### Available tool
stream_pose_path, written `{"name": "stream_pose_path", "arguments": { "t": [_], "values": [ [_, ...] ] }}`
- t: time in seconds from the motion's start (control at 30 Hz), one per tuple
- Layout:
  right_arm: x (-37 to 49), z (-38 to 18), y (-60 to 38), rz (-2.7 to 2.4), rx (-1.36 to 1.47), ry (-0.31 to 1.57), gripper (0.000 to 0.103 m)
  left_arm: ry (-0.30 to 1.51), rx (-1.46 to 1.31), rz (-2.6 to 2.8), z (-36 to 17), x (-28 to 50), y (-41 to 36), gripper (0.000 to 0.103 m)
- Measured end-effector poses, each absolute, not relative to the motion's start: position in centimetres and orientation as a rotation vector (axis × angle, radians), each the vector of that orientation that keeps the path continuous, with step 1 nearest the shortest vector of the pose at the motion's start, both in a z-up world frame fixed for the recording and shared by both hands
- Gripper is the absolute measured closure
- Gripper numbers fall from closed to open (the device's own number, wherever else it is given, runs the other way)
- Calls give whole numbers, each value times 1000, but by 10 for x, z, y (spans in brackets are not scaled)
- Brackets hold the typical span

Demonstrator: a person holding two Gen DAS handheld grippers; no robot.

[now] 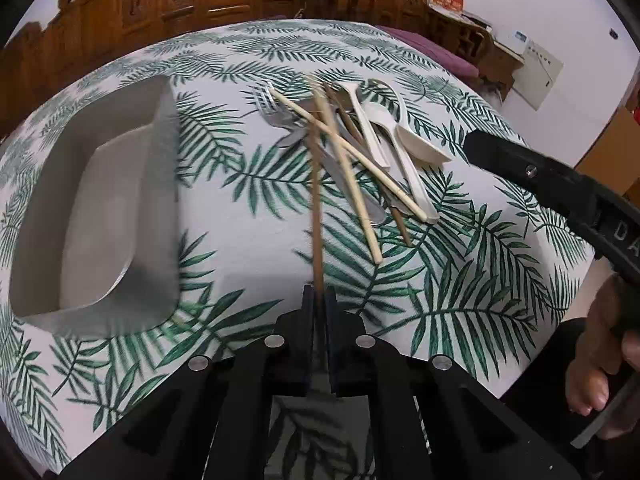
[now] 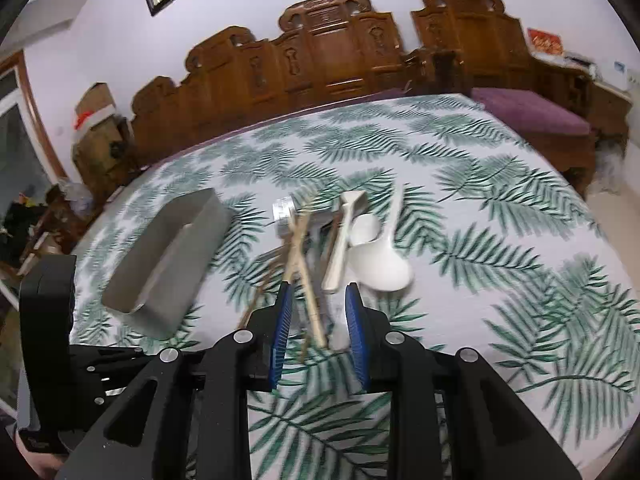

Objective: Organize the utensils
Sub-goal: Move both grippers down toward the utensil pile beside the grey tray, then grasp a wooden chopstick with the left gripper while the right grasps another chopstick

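My left gripper (image 1: 319, 292) is shut on a brown chopstick (image 1: 316, 208) that points forward over the pile. The pile holds pale chopsticks (image 1: 352, 184), metal forks (image 1: 276, 114), white spoons (image 1: 420, 142) and another brown chopstick (image 1: 400, 224). A grey oblong container (image 1: 96, 216) sits to the left of the pile. My right gripper (image 2: 318, 300) is open, its blue pads either side of the near ends of the pale chopsticks (image 2: 304, 268). The white spoons (image 2: 380, 264), the forks (image 2: 284, 212) and the container (image 2: 168, 264) also show in the right wrist view.
The table is covered by a leaf-print cloth (image 1: 248, 272). Carved wooden seating (image 2: 320, 60) runs behind it, with a purple cushion (image 2: 532, 112) at the right. The right gripper's body (image 1: 560, 188) and a hand (image 1: 600, 360) are at the right of the left wrist view.
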State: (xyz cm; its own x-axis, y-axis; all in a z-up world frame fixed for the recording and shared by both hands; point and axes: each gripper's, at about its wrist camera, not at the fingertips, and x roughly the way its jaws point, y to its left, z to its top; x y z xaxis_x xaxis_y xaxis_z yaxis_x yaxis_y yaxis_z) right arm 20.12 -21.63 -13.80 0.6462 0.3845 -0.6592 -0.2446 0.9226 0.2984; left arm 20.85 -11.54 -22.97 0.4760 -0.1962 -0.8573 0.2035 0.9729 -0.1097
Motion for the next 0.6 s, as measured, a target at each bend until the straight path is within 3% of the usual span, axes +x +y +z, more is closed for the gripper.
{"name": "stream_pose_path", "arguments": {
  "t": [0.6],
  "values": [
    [203,-164,-168,460,98,876,73,917,-49,-266,-181,177,-77,99]
  ]
}}
